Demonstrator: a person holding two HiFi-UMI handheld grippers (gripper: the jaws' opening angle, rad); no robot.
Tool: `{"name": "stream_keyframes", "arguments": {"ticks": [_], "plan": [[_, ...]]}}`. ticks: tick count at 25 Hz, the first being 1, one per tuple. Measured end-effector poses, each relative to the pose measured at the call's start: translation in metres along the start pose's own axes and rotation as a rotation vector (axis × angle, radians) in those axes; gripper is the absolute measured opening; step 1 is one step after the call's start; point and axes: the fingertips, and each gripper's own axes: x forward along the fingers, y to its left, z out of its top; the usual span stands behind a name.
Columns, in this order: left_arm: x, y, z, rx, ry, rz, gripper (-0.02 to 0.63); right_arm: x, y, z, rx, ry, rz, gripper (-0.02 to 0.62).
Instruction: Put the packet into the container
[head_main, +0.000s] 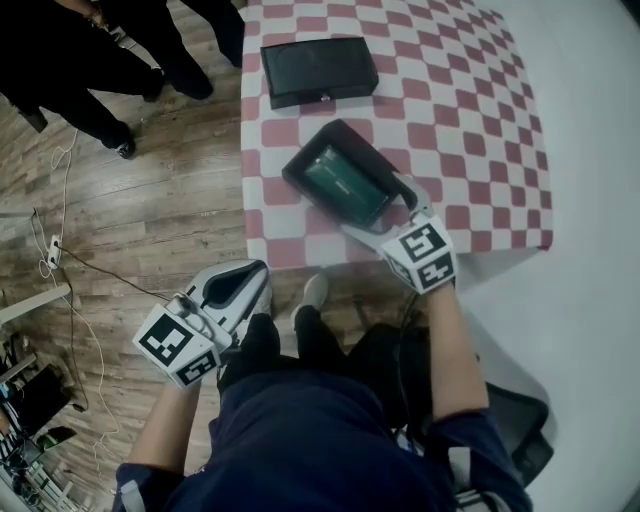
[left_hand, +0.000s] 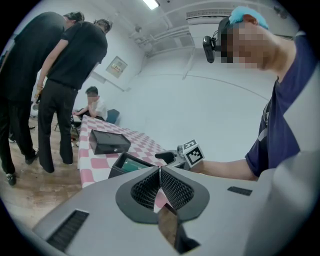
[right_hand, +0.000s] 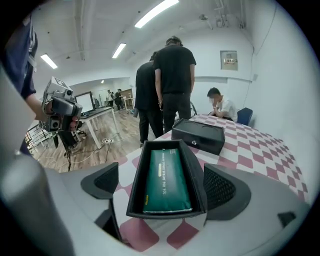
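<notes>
Green packet (right_hand: 166, 181) lies in black container (right_hand: 166, 213); right gripper (right_hand: 162, 186) spread wide, empty, left gripper (left_hand: 160, 175) closed, empty; we lift straight clear

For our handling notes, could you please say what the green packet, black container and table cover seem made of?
Packet: probably soft plastic film, slightly glossy, with a pillowy surface. Container: seemingly rigid matte plastic or card, with straight thin walls. Table cover: likely cloth or vinyl, checked and hanging over the edge.
</notes>
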Motion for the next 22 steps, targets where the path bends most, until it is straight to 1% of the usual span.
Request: {"name": "stream_keyframes", "arguments": {"ticks": [3, 8, 15, 18, 19, 22], "plan": [[0.000, -0.007, 0.003, 0.015, -0.002, -0.014, 0.034, -0.023, 0.006, 0.013, 0.034, -0.062, -0.014, 0.534], [0.002, -0.021, 0.012, 0.047, -0.006, -0.045, 0.034, -0.060, 0.025, 0.034, 0.106, -0.183, -0.003, 0.531], [-0.002, -0.037, 0.029, 0.105, -0.022, -0.087, 0.034, -0.082, 0.054, 0.034, 0.161, -0.223, 0.002, 0.476], [-0.008, -0.041, 0.032, 0.118, -0.024, -0.095, 0.034, -0.092, 0.062, 0.035, 0.187, -0.245, -0.010, 0.430], [-0.010, -0.042, 0.033, 0.123, -0.026, -0.097, 0.034, -0.095, 0.063, 0.036, 0.194, -0.260, -0.016, 0.399], [-0.017, -0.044, 0.036, 0.133, -0.028, -0.102, 0.034, -0.107, 0.067, 0.042, 0.215, -0.305, -0.044, 0.250]]}}
